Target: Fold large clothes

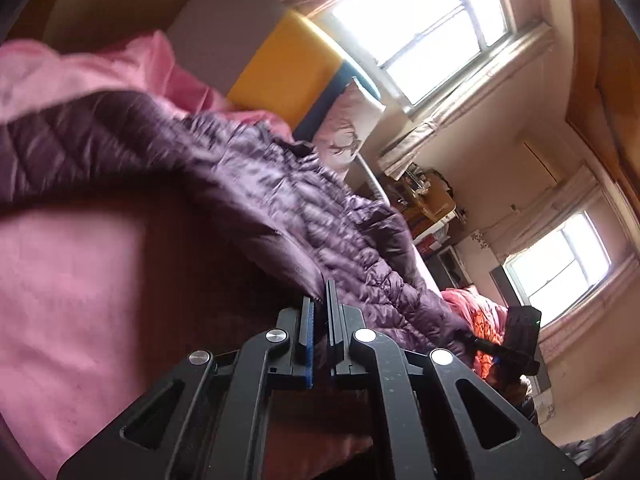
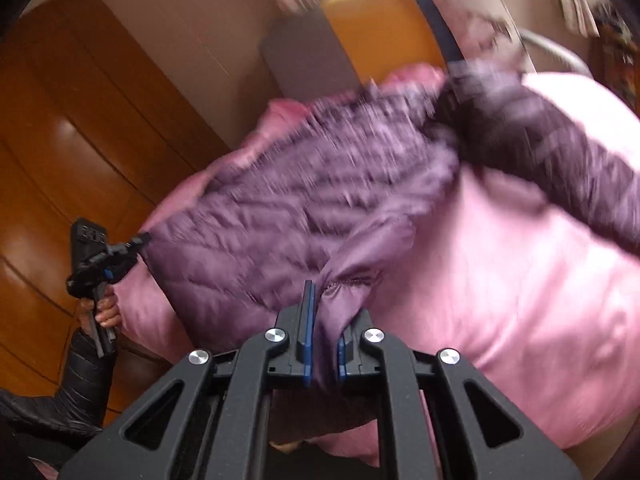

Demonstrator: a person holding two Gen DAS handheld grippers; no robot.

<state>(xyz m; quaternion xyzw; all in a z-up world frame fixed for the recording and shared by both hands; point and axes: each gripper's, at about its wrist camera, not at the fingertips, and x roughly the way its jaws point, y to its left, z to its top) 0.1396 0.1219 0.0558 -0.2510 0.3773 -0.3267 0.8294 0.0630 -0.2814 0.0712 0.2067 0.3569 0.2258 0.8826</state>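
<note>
A purple quilted puffer jacket (image 1: 248, 184) hangs lifted over a pink bedspread (image 1: 60, 288); it also shows in the right wrist view (image 2: 304, 208), blurred. My left gripper (image 1: 320, 300) is shut on the jacket's edge. My right gripper (image 2: 326, 308) is shut on another edge of the jacket, with fabric bunched between the pads. The right gripper shows in the left wrist view (image 1: 516, 340) at the jacket's far corner, and the left gripper in the right wrist view (image 2: 136, 242) at the jacket's left corner. A sleeve (image 2: 568, 160) trails to the right.
The bedspread (image 2: 500, 280) covers the bed. A yellow and grey headboard (image 1: 288, 68) and a pillow (image 1: 348, 128) are at the bed's head. A wooden wardrobe (image 2: 60, 120) stands left of the bed. Windows (image 1: 432, 28) and cluttered shelves (image 1: 428, 200) line the far wall.
</note>
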